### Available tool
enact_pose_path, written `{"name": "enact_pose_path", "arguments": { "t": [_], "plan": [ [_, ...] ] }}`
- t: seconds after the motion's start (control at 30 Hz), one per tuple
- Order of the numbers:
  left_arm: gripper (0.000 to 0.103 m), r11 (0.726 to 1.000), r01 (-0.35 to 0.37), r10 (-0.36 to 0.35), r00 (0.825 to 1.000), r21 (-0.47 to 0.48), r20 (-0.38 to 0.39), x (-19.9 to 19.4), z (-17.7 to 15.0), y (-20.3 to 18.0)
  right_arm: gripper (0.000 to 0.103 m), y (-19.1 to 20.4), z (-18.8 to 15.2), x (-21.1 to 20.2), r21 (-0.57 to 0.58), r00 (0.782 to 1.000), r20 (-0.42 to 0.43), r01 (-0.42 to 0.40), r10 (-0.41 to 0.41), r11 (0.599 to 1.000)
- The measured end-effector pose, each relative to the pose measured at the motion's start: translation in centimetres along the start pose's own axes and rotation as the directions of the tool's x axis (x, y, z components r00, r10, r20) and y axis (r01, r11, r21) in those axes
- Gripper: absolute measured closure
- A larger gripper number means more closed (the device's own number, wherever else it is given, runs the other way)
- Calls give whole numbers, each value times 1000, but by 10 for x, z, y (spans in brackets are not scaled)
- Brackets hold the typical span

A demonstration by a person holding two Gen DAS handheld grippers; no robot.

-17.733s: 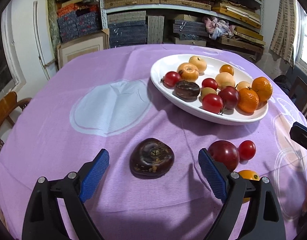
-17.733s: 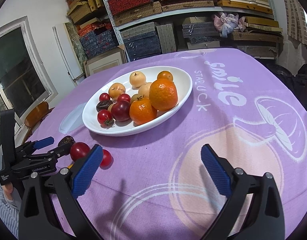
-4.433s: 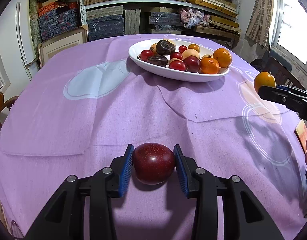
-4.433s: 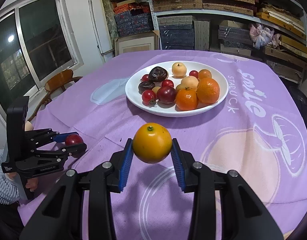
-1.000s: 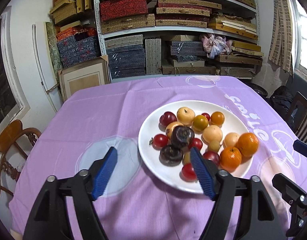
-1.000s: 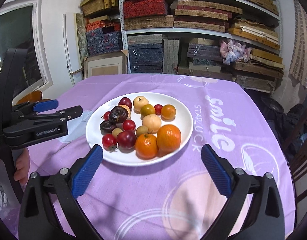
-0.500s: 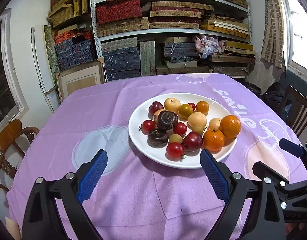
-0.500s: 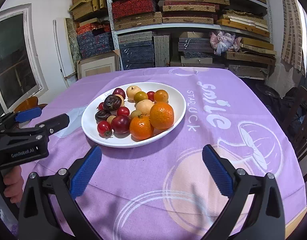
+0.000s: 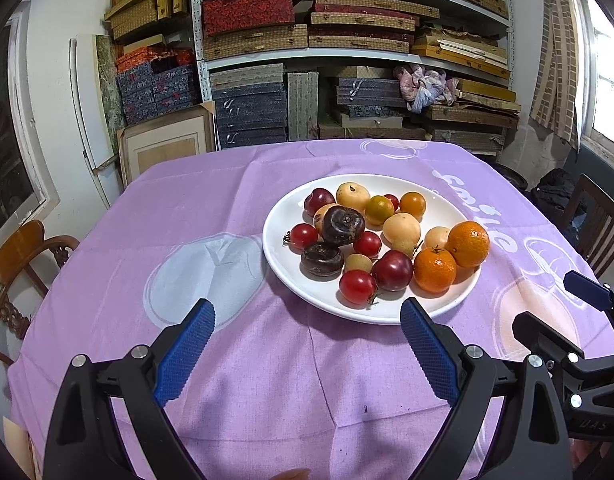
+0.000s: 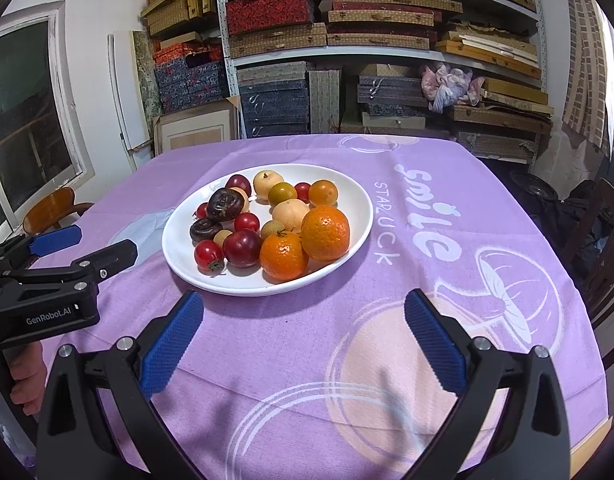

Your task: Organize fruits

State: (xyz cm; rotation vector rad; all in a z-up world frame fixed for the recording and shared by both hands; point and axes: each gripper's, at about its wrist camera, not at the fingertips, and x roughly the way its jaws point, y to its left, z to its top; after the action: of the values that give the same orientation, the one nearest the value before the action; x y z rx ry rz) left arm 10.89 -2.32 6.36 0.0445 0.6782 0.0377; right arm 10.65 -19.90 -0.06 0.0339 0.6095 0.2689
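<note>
Spread over a round table, a purple cloth (image 9: 235,364), bare of loose fruit as far as either view reaches. Near its middle, a white plate (image 9: 395,308) carrying the whole heap of fruit; judged from that, little or nothing left to gather.

Largest in the heap, two oranges (image 10: 325,233) at the near right edge, touching each other: probably firm and fairly heavy, with pebbled skin that should grip well. Best taken across the widest part.

Next, the dark red plum (image 9: 392,270) beside them and the two dark wrinkled fruits (image 9: 342,225), one resting partly over its neighbours. Likely smooth on the plum, so apt to slip; the wrinkled pair perhaps softer, hard to say. Gentle squeeze advised.

Then pale yellow round fruits (image 9: 401,228) in the centre, hemmed in by others; awkward to reach without nudging the pile.

Smallest, the red tomatoes (image 9: 357,286), glossy, light, easily rolled or bruised. Pinch across the middle, lightly.

Left gripper (image 9: 307,348) released, jaws spread wide just short of the plate, nothing between them. Right gripper (image 10: 303,336) likewise wide and empty, hovering over bare cloth.
</note>
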Motion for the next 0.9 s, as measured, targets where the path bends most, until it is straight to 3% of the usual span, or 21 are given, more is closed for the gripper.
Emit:
{"name": "enact_pose_path", "arguments": {
  "t": [0.9],
  "plan": [
    [9,999,-21,20,999,-33,-27,10,-10,-3,4,-4,0,3,11,1000,2,-16,16,1000]
  ]
}}
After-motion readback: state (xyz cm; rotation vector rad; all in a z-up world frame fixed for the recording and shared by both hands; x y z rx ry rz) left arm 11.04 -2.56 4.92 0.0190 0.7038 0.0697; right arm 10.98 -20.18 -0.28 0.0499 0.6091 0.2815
